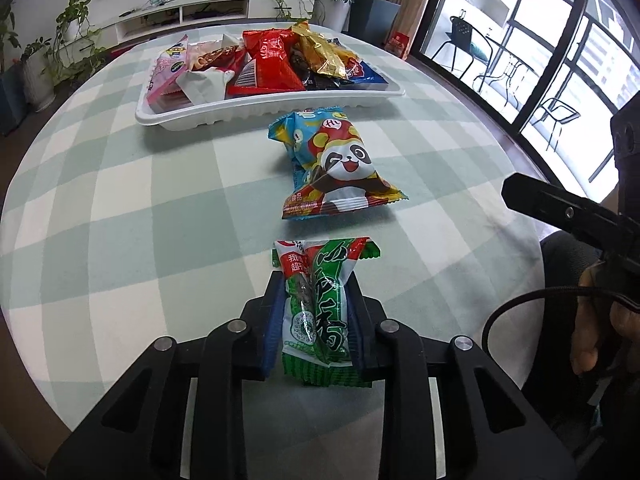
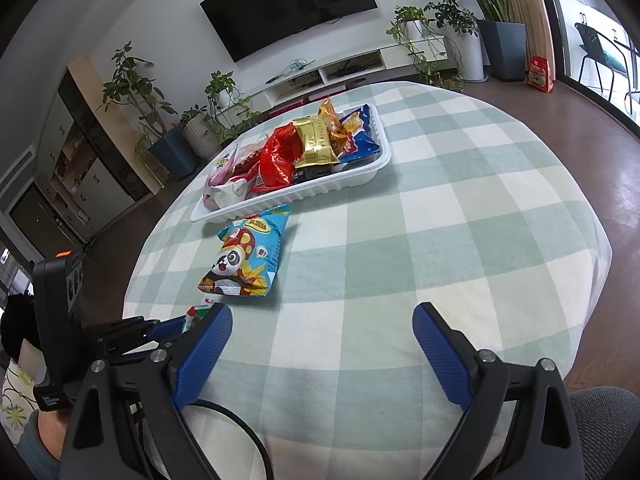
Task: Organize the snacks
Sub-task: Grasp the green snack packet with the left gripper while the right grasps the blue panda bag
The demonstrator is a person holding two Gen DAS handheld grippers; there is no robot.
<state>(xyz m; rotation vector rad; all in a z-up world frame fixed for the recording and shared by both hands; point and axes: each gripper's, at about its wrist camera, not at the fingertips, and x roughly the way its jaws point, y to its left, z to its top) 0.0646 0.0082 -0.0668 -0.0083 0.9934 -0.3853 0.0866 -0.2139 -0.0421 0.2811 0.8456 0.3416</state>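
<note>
Snacks are what we sort here, and most of them already lie in the white tray point(image 1: 256, 114), which stands near the far edge of the surface point(image 1: 140, 220). We count several packets piled there: a red packet point(image 1: 272, 60), a gold packet point(image 1: 320, 50), a pink packet point(image 1: 168, 68) and others that we cannot tell apart. So the larger part of the work looks done.

Two packets are not yet in the tray. The blue panda packet point(image 1: 340, 160) lies flat on the checked cloth, just beside the near rim of the tray and apart from both tools. The green packet point(image 1: 320, 304) is between the blue pads of our left hand-held gripper point(image 1: 316, 280); the pads press on its two long sides, so we judge that it is gripped. It seems to sit close to the near edge of the surface, and whether it has left the cloth we cannot tell.

Our right hand-held gripper point(image 2: 322, 320) hangs over the near part of the surface with its fingers spread wide and nothing between them.

What remains, in our judgement, is to carry the green packet to the tray, and then to bring the panda packet as well. The tray is quite full, so a packet put on top may slide off the pile.
</note>
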